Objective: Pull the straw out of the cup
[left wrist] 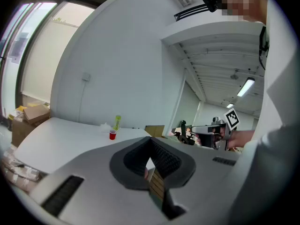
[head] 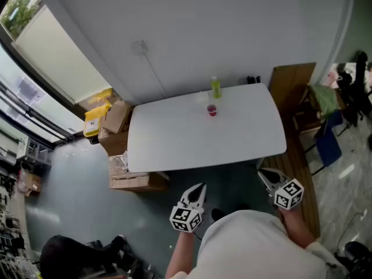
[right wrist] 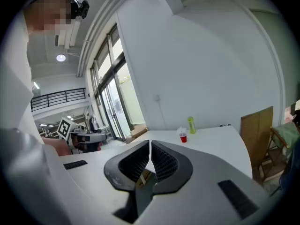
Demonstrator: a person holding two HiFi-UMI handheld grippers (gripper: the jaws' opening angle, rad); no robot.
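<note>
Red cup [head: 211,110] on table [head: 174,147] sits well ahead of L gripper [head: 199,189] & R gripper [head: 264,174] (both jaws clenched, empty).

left gripper [head: 198,190]: jaws together, nothing between, pointing forward | right gripper [head: 265,175]: jaws together, nothing between, pointing forward, well apart from left

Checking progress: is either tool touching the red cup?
No, the left tool and right tool hover short of the table bearing the red cup.

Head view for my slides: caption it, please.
Left gripper and right gripper, both shut, hover short of white table bearing red cup and green bottle.
</note>
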